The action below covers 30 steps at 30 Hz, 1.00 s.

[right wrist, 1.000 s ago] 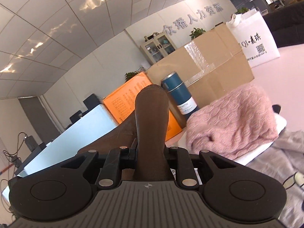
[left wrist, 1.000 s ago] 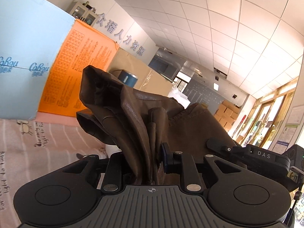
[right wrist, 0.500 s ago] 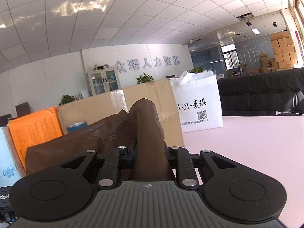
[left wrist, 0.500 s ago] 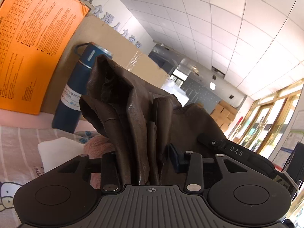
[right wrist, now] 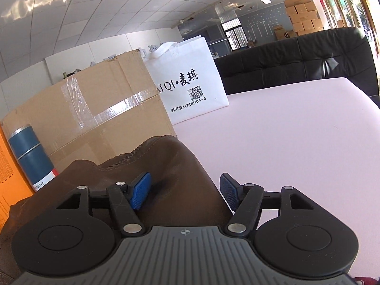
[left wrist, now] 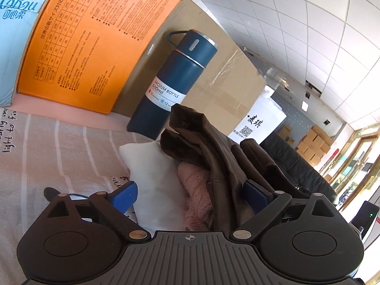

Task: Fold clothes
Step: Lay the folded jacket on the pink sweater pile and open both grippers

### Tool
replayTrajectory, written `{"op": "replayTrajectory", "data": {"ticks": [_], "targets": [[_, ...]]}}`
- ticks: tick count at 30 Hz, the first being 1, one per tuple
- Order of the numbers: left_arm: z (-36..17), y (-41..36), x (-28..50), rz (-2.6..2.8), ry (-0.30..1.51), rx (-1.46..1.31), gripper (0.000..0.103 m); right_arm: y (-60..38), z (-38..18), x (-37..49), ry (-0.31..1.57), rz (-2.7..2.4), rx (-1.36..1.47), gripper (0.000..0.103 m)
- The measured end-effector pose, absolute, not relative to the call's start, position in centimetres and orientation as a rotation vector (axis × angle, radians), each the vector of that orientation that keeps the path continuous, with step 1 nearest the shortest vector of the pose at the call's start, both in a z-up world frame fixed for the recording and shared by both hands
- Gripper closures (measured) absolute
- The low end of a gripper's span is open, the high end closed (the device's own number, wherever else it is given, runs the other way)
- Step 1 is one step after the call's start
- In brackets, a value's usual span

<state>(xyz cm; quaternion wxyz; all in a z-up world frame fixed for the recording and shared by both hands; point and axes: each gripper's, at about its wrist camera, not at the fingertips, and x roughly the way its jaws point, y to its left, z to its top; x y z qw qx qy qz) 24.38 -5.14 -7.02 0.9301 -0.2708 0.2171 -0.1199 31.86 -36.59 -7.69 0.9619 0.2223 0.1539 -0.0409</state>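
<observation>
A brown leather-like garment (left wrist: 213, 152) lies bunched on top of a pink knit garment (left wrist: 194, 185) and a white folded piece (left wrist: 152, 166). My left gripper (left wrist: 190, 196) is open, its blue pads wide apart on either side of the pile. In the right wrist view the same brown garment (right wrist: 171, 166) lies between and under my right gripper (right wrist: 186, 191), which is open; its left pad (right wrist: 140, 190) rests by the cloth, its right pad (right wrist: 229, 192) is over the pink table.
A blue vacuum bottle (left wrist: 173, 83) stands behind the pile, in front of an orange box (left wrist: 95, 40) and a cardboard box (right wrist: 90, 118). A white shopping bag (right wrist: 187, 85) stands to the right. A striped cloth (left wrist: 59, 147) covers the table at left; the pink tabletop (right wrist: 285, 137) extends right.
Both grippers have opened and released the brown garment. It has come down from held-up height onto the pile of pink and white clothes.
</observation>
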Motion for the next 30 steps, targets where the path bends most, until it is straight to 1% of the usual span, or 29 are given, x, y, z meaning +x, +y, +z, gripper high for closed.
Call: {"op": "replayTrajectory", "data": {"ticks": [1,4,5,9,14,17,20,22,25,28,30], "targets": [[-6.9,-4.9,24.1,-0.239,0.445,-0.552,0.006,-36.8,-7.7,31.6,0.304,-0.089,0.469,0.011],[-6.2,-4.0,22.9,-0.202,0.441,-0.528,0.006,-37.3,-7.7,30.6,0.281,-0.108,0.525,0.002],[-5.9,-3.7,22.2,-0.182,0.437,-0.508,0.006,-37.5,-7.7,30.3,0.273,-0.114,0.544,0.001],[-5.4,-2.4,19.2,-0.114,0.431,-0.480,0.005,-38.0,-7.1,28.1,0.205,-0.100,0.626,0.000],[-4.0,-0.8,15.0,-0.090,0.403,-0.459,0.005,-36.6,-3.2,22.4,0.108,-0.031,0.657,0.000],[-2.3,0.2,11.9,-0.099,0.349,-0.414,0.005,-35.5,-0.8,18.9,0.047,0.021,0.668,0.000],[0.2,2.1,7.8,-0.144,0.280,-0.436,0.004,-34.3,2.6,14.3,-0.042,0.160,0.710,0.000],[2.0,3.4,5.0,-0.186,0.228,-0.459,0.000,-33.5,4.9,11.4,-0.073,0.239,0.751,0.000],[5.0,4.7,1.1,-0.192,0.171,-0.427,0.000,-32.3,8.6,7.0,-0.104,0.340,0.800,0.000],[7.3,5.8,-2.3,-0.202,0.146,-0.384,0.000,-30.5,12.7,2.7,-0.123,0.415,0.717,0.000],[7.9,6.6,-3.8,-0.240,0.119,-0.385,0.000,-28.6,15.2,-0.1,-0.092,0.466,0.592,0.000]]}}
